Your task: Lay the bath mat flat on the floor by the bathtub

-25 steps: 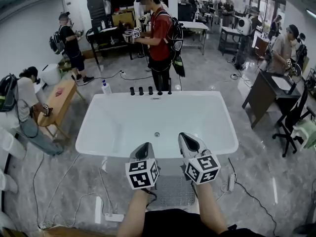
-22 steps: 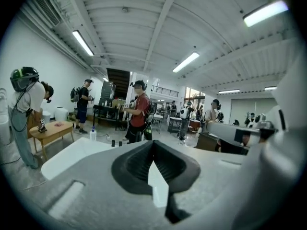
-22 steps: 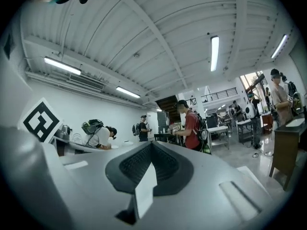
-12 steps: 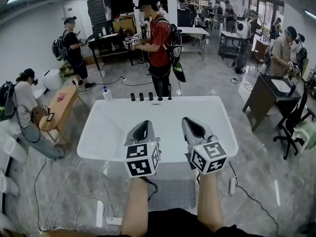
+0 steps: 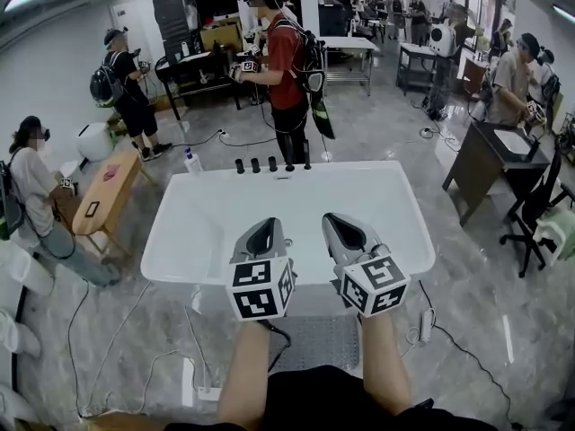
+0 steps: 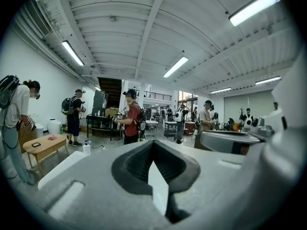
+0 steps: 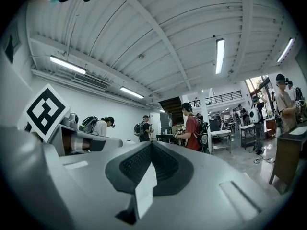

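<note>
The grey bath mat [image 5: 310, 341] lies flat on the floor against the near side of the white bathtub [image 5: 180, 232], partly hidden by the person's forearms. Both grippers hover side by side above the tub's near rim, well above the mat and pointing roughly level across the tub. My left gripper [image 5: 262, 237] is shut and holds nothing; its closed jaws [image 6: 152, 145] face the room. The right gripper [image 5: 345, 232] is also shut and empty, and its jaws [image 7: 150, 146] meet at the tip.
A person in a red shirt [image 5: 286, 70] stands behind the tub. A wooden bench [image 5: 103, 196] stands at the left and a dark desk [image 5: 490, 164] at the right. Cables and a power strip [image 5: 189, 380] lie left of the mat.
Both grippers have risen from near the mat to above the tub's rim, the left one more than the right. Their jaws stayed shut.
</note>
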Motion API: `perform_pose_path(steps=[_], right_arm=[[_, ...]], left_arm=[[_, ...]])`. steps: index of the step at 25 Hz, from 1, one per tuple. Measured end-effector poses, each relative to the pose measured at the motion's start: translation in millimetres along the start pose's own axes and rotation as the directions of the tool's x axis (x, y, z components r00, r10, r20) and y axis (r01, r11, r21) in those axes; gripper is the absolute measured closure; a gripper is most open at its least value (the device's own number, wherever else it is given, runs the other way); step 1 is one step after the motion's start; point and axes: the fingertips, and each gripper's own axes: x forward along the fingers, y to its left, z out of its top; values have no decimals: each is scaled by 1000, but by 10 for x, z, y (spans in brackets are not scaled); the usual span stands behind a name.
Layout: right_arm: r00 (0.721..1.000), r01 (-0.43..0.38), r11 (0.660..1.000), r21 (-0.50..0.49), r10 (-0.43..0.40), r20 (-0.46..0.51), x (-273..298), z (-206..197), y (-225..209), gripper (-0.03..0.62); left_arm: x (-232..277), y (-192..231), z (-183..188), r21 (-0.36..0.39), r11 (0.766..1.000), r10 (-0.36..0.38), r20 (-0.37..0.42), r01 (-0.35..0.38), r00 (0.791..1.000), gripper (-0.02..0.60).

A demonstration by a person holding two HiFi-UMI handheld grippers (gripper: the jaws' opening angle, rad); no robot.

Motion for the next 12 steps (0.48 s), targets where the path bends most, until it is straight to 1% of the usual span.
perform_pose_path(steps=[12], right_arm=[[1000, 5, 1000, -27, -5, 0, -43, 28, -75, 588]], left_arm=[[68, -126, -50, 7, 1000, -17, -5, 17, 1000, 577]])
